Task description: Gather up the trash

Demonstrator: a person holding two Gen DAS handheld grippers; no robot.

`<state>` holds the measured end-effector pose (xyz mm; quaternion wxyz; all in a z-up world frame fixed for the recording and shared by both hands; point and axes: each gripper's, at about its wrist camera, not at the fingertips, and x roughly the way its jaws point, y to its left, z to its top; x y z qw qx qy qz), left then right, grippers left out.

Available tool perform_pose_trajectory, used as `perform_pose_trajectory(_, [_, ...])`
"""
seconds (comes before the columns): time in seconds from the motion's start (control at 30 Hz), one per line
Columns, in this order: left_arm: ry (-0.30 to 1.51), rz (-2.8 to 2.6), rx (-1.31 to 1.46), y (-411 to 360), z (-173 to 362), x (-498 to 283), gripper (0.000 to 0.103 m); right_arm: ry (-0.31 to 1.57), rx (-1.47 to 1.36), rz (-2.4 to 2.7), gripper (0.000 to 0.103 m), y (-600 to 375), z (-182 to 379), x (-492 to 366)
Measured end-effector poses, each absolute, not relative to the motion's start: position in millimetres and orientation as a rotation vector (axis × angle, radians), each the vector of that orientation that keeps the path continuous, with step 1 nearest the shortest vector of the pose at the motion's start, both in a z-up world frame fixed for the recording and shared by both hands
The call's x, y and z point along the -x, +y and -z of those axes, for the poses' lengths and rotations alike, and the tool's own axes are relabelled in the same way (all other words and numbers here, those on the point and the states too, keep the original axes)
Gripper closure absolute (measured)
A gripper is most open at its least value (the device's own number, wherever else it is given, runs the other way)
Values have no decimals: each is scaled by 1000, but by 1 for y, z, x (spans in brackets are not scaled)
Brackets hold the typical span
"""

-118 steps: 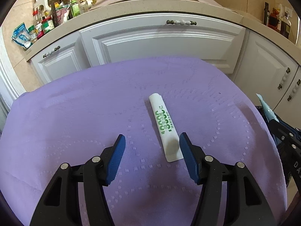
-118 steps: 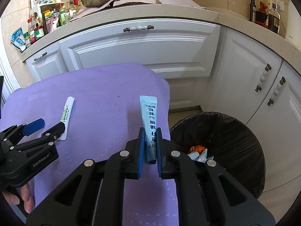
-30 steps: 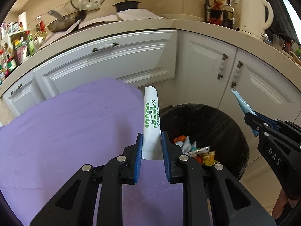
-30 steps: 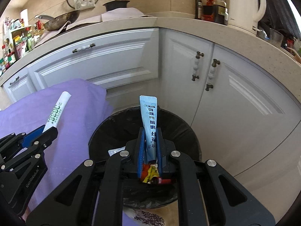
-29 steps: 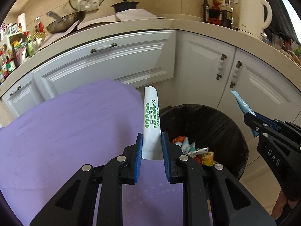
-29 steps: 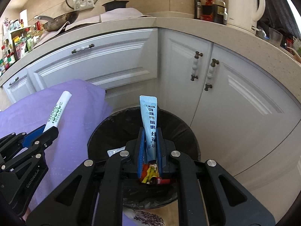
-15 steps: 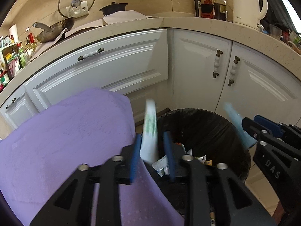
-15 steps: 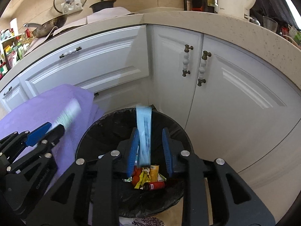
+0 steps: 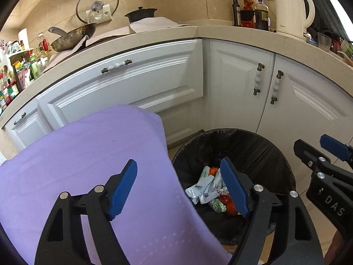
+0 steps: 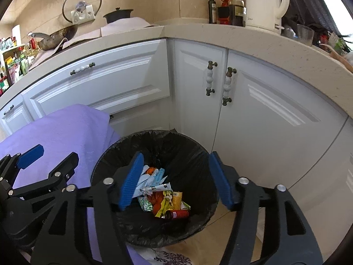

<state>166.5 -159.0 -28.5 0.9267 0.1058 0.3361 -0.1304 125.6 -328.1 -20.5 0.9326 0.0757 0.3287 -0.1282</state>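
A round bin with a black liner (image 9: pixel 260 148) (image 10: pixel 187 152) stands on the floor beside the purple-covered table (image 9: pixel 88 154) (image 10: pixel 66 128). Several wrappers and packets (image 9: pixel 209 187) (image 10: pixel 158 187) lie at its bottom. My left gripper (image 9: pixel 178 178) is open and empty, over the table's edge and the bin's left rim. My right gripper (image 10: pixel 175 170) is open and empty, directly above the bin. In the left wrist view the right gripper (image 9: pixel 317 152) shows at the bin's right side; in the right wrist view the left gripper (image 10: pixel 46 156) shows at the left.
White cabinet doors (image 10: pixel 198 84) stand close behind the bin. The counter above holds a kettle (image 10: pixel 264 2), bottles (image 10: pixel 233 6), a pan (image 10: pixel 55 35) and a black pot (image 10: pixel 118 13). A patterned mat (image 10: pixel 167 258) lies on the floor under the bin.
Both grippers opened over the bin. The white tube with green print left my left gripper and the blue sachet left my right gripper; both dropped into the bin.
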Motion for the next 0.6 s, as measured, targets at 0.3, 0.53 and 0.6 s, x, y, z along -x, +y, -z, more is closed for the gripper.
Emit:
perform_pose_trajectory(0.3, [673,247,-165,-125,12,-132,23,644,-148,240,22,-306,8,-90])
perform_pose_trajectory(0.53, [637,218,-146,-98,1,-104,21,612,-135,243,18,-288,-3,-60])
perform_pose_trajectory(0.6, [630,207,-139,-92,-1,-97,20,599,-131,244,16,-285,-6,-52])
